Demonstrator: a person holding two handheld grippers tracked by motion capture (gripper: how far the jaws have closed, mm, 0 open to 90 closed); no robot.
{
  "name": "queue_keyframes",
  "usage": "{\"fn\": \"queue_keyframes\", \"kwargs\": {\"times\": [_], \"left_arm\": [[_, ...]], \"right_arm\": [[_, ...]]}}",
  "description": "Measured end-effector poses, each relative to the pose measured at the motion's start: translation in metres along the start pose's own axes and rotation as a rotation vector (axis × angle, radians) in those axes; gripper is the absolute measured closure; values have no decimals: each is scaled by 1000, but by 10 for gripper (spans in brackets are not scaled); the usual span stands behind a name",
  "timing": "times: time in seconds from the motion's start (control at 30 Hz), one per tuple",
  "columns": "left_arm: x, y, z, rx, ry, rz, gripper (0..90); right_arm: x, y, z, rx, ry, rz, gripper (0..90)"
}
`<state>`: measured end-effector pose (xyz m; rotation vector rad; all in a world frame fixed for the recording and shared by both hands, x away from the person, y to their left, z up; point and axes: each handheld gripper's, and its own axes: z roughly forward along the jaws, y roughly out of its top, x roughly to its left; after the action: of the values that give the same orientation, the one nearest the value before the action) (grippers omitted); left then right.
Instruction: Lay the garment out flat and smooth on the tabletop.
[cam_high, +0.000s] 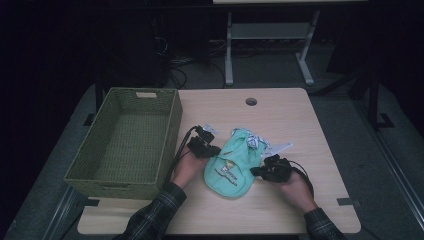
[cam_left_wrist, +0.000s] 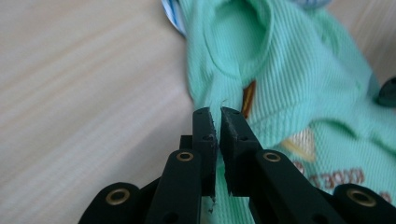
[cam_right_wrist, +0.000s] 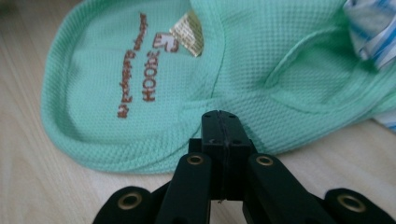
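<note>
A small mint-green garment (cam_high: 230, 167) with brown lettering lies flat near the middle of the wooden table. My left gripper (cam_high: 215, 150) is at its left edge. In the left gripper view the jaws (cam_left_wrist: 215, 112) stand almost together, pinching the garment's (cam_left_wrist: 289, 70) edge. My right gripper (cam_high: 257, 171) is at the garment's right side. In the right gripper view its jaws (cam_right_wrist: 219, 114) are pressed tight together, tips lying over the garment's (cam_right_wrist: 116, 60) folded hem, with no cloth visible between them.
A green woven basket (cam_high: 115, 187) stands at the table's left, close to my left hand. A blue-and-white striped cloth (cam_high: 257, 141) and a pale plastic piece (cam_high: 281, 147) lie behind the garment. A cable hole (cam_high: 251, 101) is near the far edge.
</note>
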<state>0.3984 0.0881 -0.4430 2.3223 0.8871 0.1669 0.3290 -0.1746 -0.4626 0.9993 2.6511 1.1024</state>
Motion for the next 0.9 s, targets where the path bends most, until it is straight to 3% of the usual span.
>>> {"fn": "queue_keyframes", "kwargs": {"times": [0.17,0.47,0.63,0.77,0.9], "left_arm": [[-5,-10,3,54,-13,24,842],[-14,-23,-5,72,-45,32,851],[-26,-31,-10,83,-83,62,851],[-33,-37,-12,72,-100,63,851],[-33,-37,-11,70,-98,70,868]], "right_arm": [[-2,-2,3,20,2,11,897],[-14,-5,-3,25,-42,27,898],[-20,-6,-5,20,-67,24,897],[-24,-5,-7,24,-83,34,897],[-31,6,-12,-19,-97,39,890]]}}
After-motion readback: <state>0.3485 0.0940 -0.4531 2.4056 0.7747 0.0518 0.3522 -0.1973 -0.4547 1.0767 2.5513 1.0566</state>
